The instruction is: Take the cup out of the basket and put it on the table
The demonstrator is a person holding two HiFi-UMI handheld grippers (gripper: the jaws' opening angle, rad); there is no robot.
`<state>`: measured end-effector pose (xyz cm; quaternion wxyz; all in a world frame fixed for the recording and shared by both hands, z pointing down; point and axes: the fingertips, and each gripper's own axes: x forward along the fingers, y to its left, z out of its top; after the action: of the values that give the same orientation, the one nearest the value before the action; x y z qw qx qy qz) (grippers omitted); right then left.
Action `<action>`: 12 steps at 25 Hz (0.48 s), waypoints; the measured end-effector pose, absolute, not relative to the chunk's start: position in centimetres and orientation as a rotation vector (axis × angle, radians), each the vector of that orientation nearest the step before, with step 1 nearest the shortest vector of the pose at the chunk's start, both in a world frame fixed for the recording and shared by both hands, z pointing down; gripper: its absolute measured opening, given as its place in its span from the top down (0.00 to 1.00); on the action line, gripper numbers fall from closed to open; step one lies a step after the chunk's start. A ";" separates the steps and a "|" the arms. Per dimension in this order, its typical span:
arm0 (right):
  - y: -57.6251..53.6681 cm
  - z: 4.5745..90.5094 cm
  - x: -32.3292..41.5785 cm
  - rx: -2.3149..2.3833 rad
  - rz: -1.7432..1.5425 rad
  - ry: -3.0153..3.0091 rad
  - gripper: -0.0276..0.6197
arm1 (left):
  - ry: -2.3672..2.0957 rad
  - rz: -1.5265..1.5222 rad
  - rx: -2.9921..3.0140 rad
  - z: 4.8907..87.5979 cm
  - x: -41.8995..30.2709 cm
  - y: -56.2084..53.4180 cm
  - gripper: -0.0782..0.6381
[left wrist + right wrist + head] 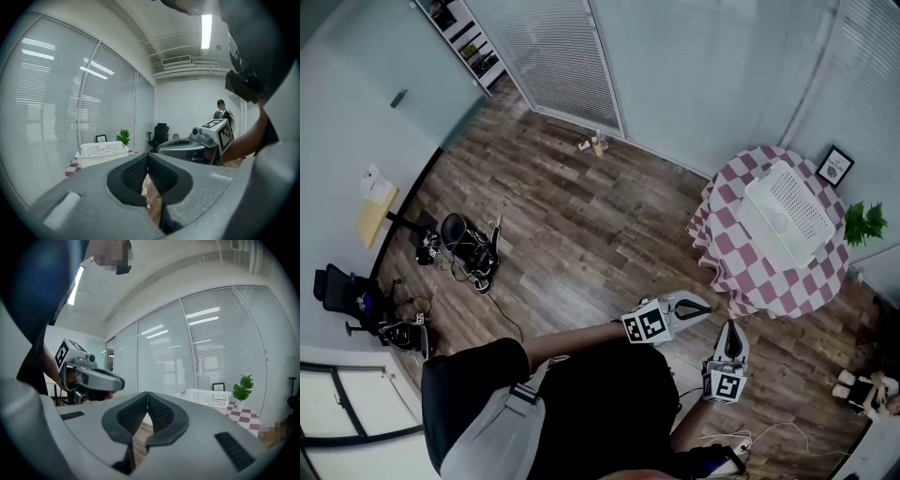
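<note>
A white slatted basket [787, 211] stands on a round table with a red-and-white checked cloth [741, 272] at the right. No cup shows in any view; the basket's inside is hidden. My left gripper [705, 305] is shut and empty, short of the table's near edge. My right gripper [732, 328] is beside it, also shut and empty. In the left gripper view the jaws [147, 157] meet, with the basket [101, 152] ahead to the left and the right gripper [161, 149] alongside. In the right gripper view the jaws [147, 394] meet, with the basket [206, 397] ahead to the right.
A potted plant [862, 223] and a framed picture [835, 166] stand behind the table. Glass walls with blinds [572, 66] close the far side. Gear and cables [464, 248] lie on the wooden floor at left, and cables [741, 439] near my feet.
</note>
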<state>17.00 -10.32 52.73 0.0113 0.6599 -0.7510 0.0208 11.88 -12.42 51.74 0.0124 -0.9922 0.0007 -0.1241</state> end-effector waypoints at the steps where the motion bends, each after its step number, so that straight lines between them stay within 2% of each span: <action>1: -10.4 52.8 17.7 2.070 0.071 -2.343 0.95 | 0.007 -0.412 -3.091 52.1 12.2 -12.5 0.88; 12: -14.0 53.8 23.4 2.115 0.119 -2.353 0.95 | 0.058 -0.525 -3.113 54.9 16.7 -18.1 0.88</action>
<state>23.40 -14.05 53.77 -0.0122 0.6679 -0.7432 0.0377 16.69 -18.13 54.89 -0.0082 -0.9859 0.0183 -0.1664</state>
